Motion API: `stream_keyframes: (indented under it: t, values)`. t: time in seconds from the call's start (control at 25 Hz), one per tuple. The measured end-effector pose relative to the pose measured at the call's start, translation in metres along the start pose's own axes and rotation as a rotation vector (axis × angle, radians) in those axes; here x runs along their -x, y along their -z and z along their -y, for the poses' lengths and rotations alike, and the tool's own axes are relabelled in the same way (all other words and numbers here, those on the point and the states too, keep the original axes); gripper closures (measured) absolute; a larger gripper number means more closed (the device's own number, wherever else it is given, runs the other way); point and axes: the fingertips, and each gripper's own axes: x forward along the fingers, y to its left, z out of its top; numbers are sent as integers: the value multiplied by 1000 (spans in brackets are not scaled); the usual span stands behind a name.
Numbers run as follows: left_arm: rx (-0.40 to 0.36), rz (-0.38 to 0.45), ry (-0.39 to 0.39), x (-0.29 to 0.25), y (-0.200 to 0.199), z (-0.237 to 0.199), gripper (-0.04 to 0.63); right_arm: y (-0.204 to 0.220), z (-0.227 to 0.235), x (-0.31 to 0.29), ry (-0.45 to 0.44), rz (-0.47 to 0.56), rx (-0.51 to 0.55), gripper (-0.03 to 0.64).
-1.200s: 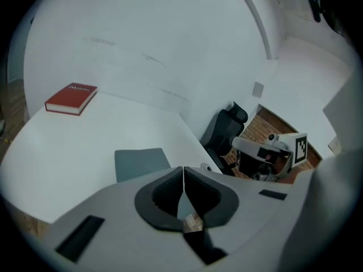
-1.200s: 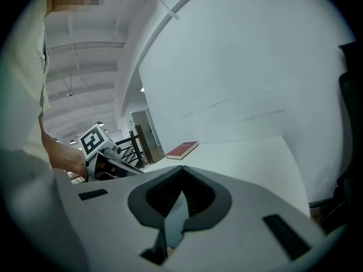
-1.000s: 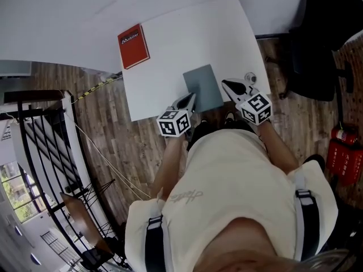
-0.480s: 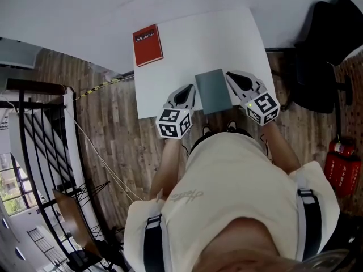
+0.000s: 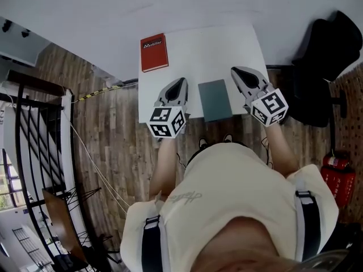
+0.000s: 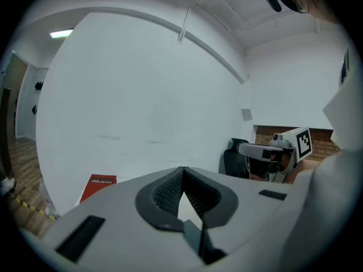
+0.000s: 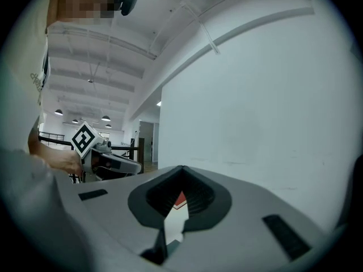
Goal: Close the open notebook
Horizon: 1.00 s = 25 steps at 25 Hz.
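The notebook [image 5: 215, 100] lies shut and flat on the white table [image 5: 210, 50], its grey-green cover up, at the table's 6 o'clock edge, the side nearest the person. Neither gripper touches it. In the head view the left gripper [image 5: 181, 83] hangs at the notebook's 9 o'clock, just beside it, and the right gripper [image 5: 236, 71] hangs at its 2 o'clock, so the notebook sits between the 2. Both point toward 12 o'clock, at the white wall behind the table. The left gripper view shows that gripper's ribbed pads [image 6: 197, 196] meeting at the tips with nothing between them, so it is closed and empty. The right gripper view shows the same: the tips are together, only a narrow slit remains lower down, and through it a strip of table and a corner of the red book show, with nothing clamped. The red book [image 5: 154, 52] lies flat at the table's 11 o'clock corner, well apart from the notebook. A black chair [image 5: 326, 55] stands on the wooden floor [image 5: 113, 140] at the table's 3 o'clock, and a red fire extinguisher [image 5: 334, 177] stands at about 4 o'clock from the person
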Motion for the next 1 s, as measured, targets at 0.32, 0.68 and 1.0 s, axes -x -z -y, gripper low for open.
stream_keyframes:
  t: [0.32, 0.68, 1.0]
  values:
    - [-64, 37, -10, 11, -28, -4, 578, -29, -2, 2, 12, 21, 91, 609]
    - [-92, 104, 13, -3, -64, 2, 578, -52, -9, -14, 2, 18, 191, 609]
    - [-176, 108, -28, -9, -73, -10, 578, -58, 0, -18, 34, 50, 158, 609]
